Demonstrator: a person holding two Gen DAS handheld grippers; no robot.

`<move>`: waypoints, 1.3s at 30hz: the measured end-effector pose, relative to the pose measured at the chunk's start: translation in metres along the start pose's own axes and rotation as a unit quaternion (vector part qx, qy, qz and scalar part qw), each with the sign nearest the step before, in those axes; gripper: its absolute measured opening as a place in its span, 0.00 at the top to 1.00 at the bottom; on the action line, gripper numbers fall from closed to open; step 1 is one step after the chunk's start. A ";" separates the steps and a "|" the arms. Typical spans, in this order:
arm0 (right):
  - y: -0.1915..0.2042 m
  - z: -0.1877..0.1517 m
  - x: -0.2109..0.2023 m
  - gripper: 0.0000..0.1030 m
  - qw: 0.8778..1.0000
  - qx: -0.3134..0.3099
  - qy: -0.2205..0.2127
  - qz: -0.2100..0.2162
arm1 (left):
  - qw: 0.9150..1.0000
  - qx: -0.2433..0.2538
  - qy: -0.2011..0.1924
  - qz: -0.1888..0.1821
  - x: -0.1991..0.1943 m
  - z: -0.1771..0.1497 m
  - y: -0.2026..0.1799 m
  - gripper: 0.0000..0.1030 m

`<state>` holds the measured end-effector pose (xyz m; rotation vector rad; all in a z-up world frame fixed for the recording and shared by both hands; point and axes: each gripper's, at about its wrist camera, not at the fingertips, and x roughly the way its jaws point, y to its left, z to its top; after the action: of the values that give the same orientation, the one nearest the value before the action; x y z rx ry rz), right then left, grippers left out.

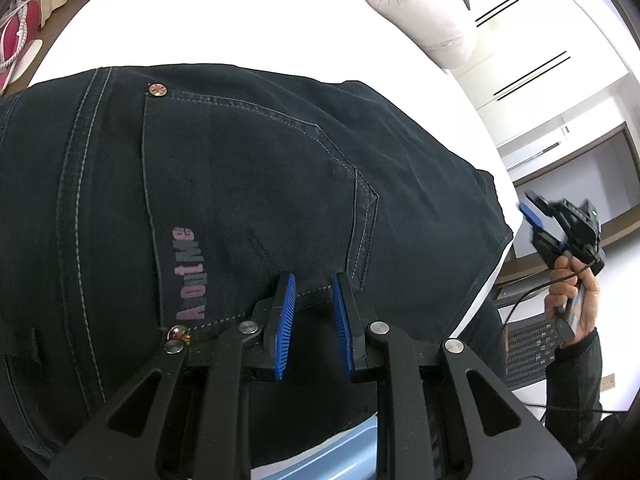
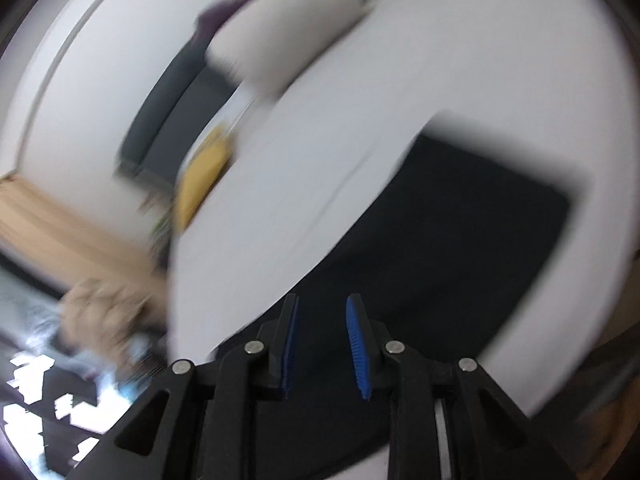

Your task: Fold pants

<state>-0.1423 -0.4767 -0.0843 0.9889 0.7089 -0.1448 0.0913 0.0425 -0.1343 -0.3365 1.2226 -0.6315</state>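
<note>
Dark navy jeans (image 1: pixel 248 184) lie folded on a white bed (image 1: pixel 224 20), back pocket up with pink lettering and two rivets. My left gripper (image 1: pixel 314 286) hovers just above the pocket's lower edge, jaws open and empty. My right gripper (image 1: pixel 538 222) shows at the right edge of the left wrist view, held in a hand off the bed's side, jaws open. In the blurred right wrist view the right gripper (image 2: pixel 322 310) is open and empty, above the near end of the jeans (image 2: pixel 440 240).
A pale quilted duvet (image 1: pixel 416 4) is bunched at the bed's far end, with a yellow item (image 2: pixel 204 176) nearby. A keyboard (image 1: pixel 532 350) sits off the bed's right side. Pink slippers (image 1: pixel 18 36) lie on the floor at left.
</note>
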 end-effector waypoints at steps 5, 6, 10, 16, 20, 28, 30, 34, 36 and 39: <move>0.029 -0.055 0.083 0.73 0.988 0.009 0.144 0.059 | 1.000 0.000 -0.003 -0.002 -0.008 -0.005 0.004 0.82; 0.026 -0.067 0.097 0.73 0.984 0.009 0.171 0.040 | 1.000 0.000 -0.003 -0.004 -0.010 -0.007 0.005 0.82; 0.003 -0.084 0.101 1.00 0.981 -0.006 0.189 -0.034 | 1.000 0.006 -0.004 -0.005 -0.017 -0.015 0.007 0.82; -0.010 -0.089 0.067 1.00 0.978 -0.043 0.189 -0.082 | 1.000 0.012 -0.006 0.002 -0.025 -0.022 0.008 0.82; 0.001 -0.077 0.057 1.00 0.970 -0.070 0.195 -0.128 | 1.000 0.020 0.000 0.009 -0.033 -0.027 0.007 0.82; 0.045 -0.053 0.040 0.93 0.978 -0.091 0.176 -0.068 | 0.999 0.030 -0.029 -0.018 -0.060 0.010 -0.019 0.82; 0.061 -0.049 0.068 0.93 0.975 -0.092 0.205 -0.007 | 0.997 0.056 -0.046 -0.039 -0.050 0.038 -0.043 0.82; 0.094 -0.054 0.141 0.93 0.959 -0.093 0.257 0.073 | 0.994 0.083 -0.046 -0.048 -0.005 0.071 -0.079 0.82; 0.089 -0.056 0.177 0.93 0.955 -0.067 0.281 0.073 | 0.995 0.090 -0.019 -0.033 0.026 0.081 -0.083 0.82; 0.066 -0.055 0.206 0.94 0.956 -0.039 0.286 0.057 | 0.995 0.097 0.018 0.006 0.062 0.079 -0.078 0.82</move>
<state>0.0175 -0.3543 -0.1814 0.9982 1.1734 0.2834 0.1577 -0.0641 -0.1126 -0.1562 1.1858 -0.7420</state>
